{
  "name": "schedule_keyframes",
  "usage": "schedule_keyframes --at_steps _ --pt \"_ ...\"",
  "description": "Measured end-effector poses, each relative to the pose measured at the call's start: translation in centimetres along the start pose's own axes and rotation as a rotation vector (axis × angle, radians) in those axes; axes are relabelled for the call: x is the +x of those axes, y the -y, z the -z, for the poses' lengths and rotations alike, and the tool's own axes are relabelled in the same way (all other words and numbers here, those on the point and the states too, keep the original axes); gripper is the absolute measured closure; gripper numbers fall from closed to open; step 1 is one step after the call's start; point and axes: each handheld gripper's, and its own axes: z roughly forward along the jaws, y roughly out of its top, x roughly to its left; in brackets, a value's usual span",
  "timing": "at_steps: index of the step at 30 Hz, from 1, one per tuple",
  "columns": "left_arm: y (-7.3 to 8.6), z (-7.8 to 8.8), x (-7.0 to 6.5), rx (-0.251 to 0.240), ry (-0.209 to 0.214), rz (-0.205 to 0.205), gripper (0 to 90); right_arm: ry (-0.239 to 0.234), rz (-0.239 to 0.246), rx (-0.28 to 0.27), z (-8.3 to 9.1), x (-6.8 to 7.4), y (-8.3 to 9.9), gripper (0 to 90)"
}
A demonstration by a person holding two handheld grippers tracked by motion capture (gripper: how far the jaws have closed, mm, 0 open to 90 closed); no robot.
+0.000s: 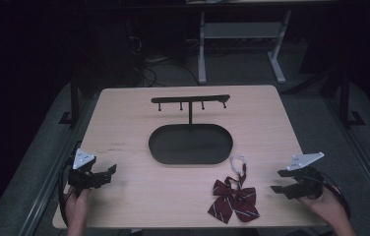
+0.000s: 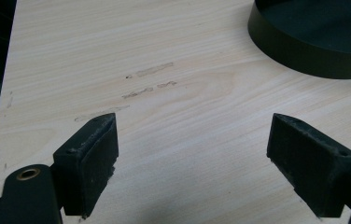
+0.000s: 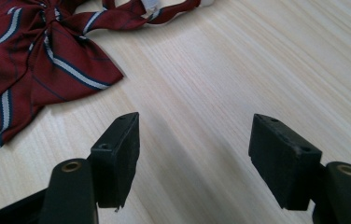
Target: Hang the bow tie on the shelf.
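Both grippers rest wide and empty at the near table corners, left gripper (image 1: 105,174) and right gripper (image 1: 280,181) flanking the striped bow tie (image 1: 233,198) (likely bound for the hook stand (image 1: 191,101)).

A light wooden bench (image 1: 124,123) carries a black metal stand with an oval tray base (image 1: 190,144) near its middle, an upright post and a crossbar with four small pegs (image 1: 191,100) above it. Nearer the front edge lies a dark red striped bow tie (image 1: 233,199) with a white strap loop (image 1: 238,163), just right of the tray. Faint scuff marks (image 2: 148,84) streak the wood left of the tray.
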Motion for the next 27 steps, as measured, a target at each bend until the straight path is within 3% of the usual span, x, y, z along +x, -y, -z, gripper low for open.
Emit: schedule_keyframes --at_steps 12,18,27 --pt "0.1 -0.4 -0.2 -0.005 0.015 -0.005 16.3 -0.02 0.033 0.009 -0.3 0.7 -1.2 31.3" --pt "0.0 -0.3 -0.2 -0.008 0.013 -0.011 16.3 -0.025 0.07 0.021 -0.2 1.5 -2.8 31.7" --pt "0.1 -0.2 0.0 -0.005 0.015 -0.016 16.3 -0.068 0.113 0.032 -0.7 2.9 -5.5 34.3"
